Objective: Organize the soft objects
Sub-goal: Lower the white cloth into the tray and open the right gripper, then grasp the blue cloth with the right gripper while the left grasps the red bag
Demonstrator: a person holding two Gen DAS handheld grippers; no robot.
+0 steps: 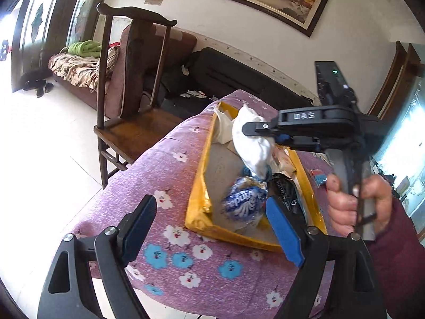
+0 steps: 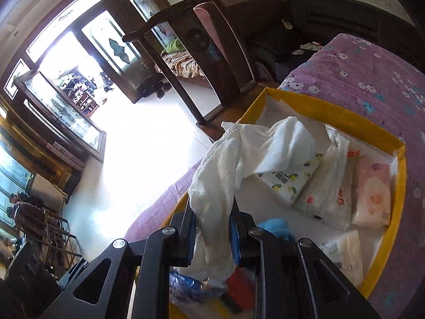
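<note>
A yellow-rimmed box lies on a purple flowered cloth. My right gripper hangs over the box, shut on a white towel that dangles from its jaws. In the right wrist view the towel rises out of the right gripper and drapes over the box's rim. Inside lie a lemon-print tissue pack, a white pack and a pink pack. My left gripper stands open near the box's front edge, pressing nothing. A blue-and-white packet and a black packet lie beyond it.
A dark wooden chair stands close to the table's left side. Behind it are a sofa and black cases along the wall. A hand holds the right gripper's handle. A glass cabinet stands across the tiled floor.
</note>
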